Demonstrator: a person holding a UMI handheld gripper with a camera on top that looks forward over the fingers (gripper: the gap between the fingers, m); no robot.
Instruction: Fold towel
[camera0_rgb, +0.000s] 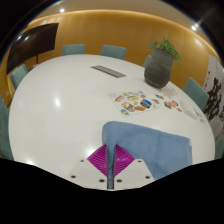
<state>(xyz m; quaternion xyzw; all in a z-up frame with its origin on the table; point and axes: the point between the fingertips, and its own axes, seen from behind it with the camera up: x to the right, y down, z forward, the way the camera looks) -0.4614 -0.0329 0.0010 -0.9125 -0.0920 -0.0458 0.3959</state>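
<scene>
A light blue towel (150, 143) lies on the white oval table (60, 110), just ahead of the fingers and off to their right. Its near corner runs down into the gripper (110, 160). The two magenta pads (98, 160) meet with a thin blue edge of the towel pinched between them. The gripper is shut on that towel edge, low over the table's near side. The rest of the towel spreads flat beyond the fingers, with a fold line across it.
A grey pot with a green plant (158, 66) stands at the far right of the table. Small cards or coasters (135, 101) lie beyond the towel. A grey inset panel (108, 71) sits at the far middle. Teal chairs (113, 51) ring the table.
</scene>
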